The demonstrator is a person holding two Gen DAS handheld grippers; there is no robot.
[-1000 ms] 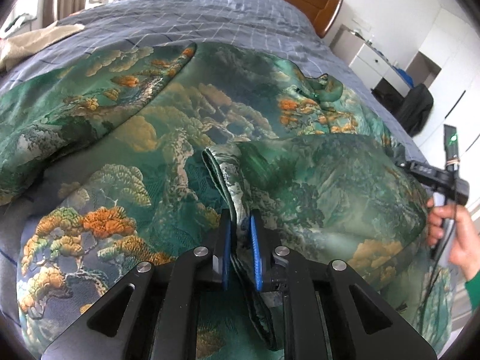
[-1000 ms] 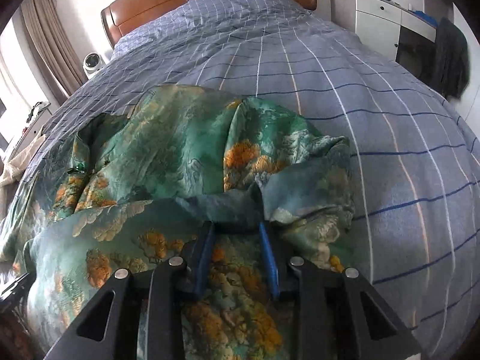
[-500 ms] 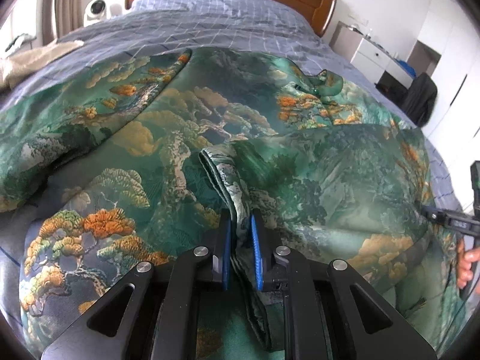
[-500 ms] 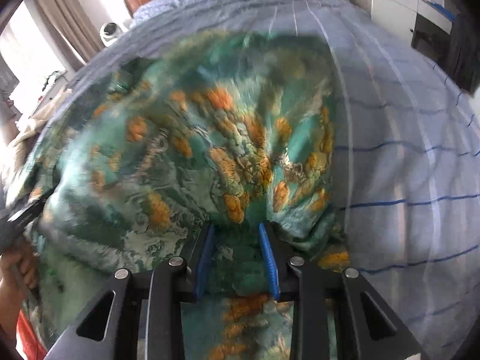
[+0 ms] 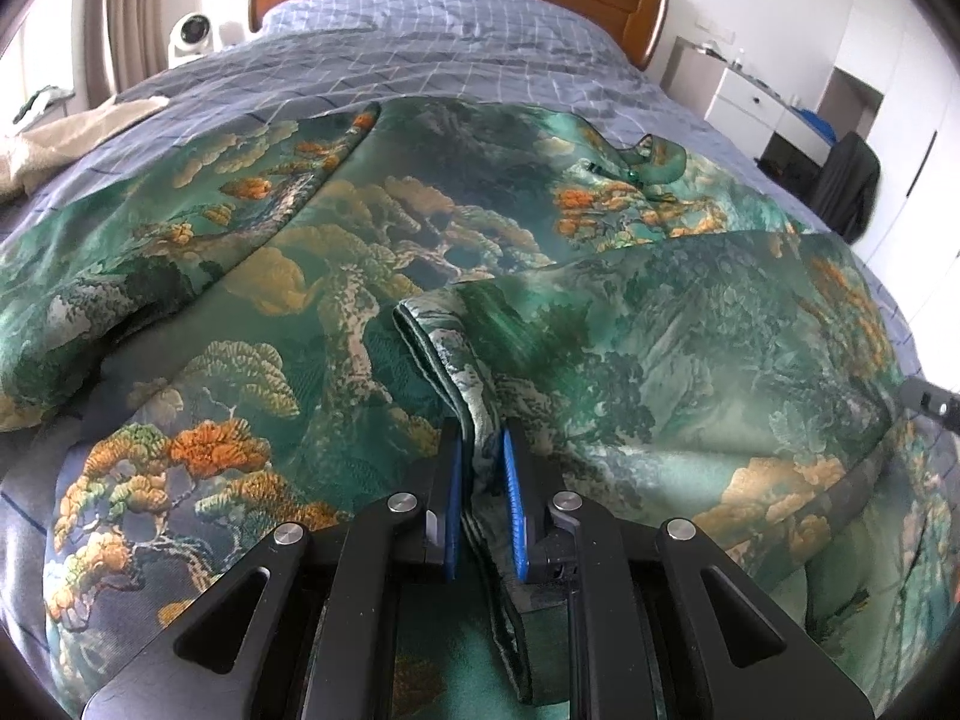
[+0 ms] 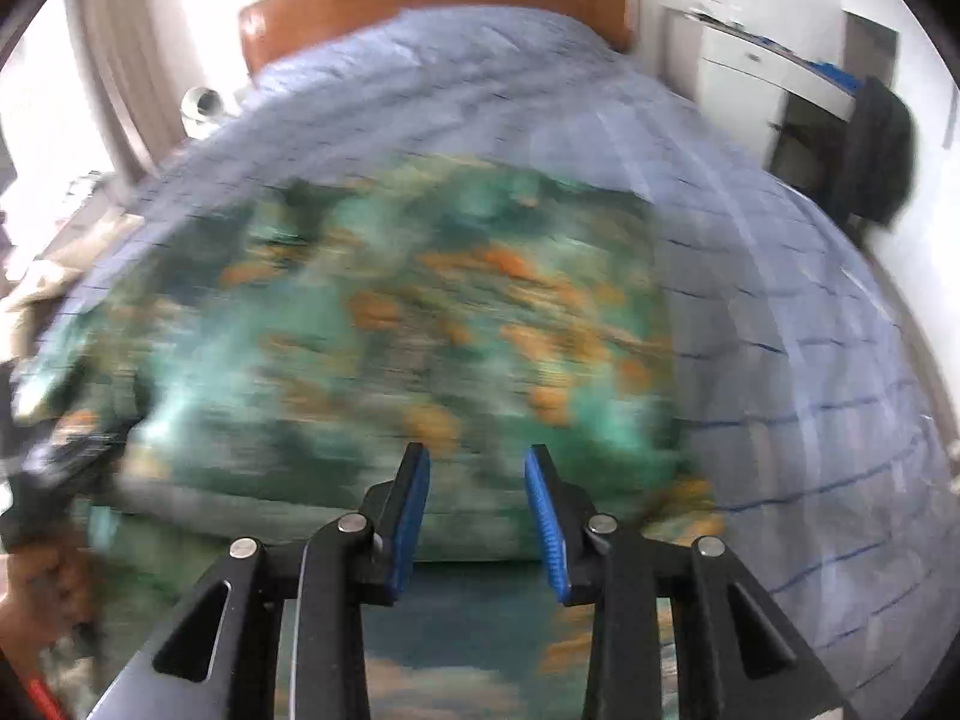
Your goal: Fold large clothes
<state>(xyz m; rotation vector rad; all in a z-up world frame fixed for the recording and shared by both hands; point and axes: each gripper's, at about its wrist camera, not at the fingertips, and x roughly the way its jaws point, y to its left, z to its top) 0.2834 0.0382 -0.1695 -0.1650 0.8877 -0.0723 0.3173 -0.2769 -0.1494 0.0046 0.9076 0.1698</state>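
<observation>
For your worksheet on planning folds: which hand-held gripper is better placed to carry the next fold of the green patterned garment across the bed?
Left. The left hand-held gripper is shut on the green patterned garment's edge. The right hand-held gripper is opening with nothing pinched.

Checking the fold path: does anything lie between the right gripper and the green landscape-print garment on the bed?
Nothing visible does. The right gripper hangs just above the green landscape-print garment, jaws opening with no cloth between the pads; the view is blurred. The left gripper is shut on a folded edge of it.
</observation>
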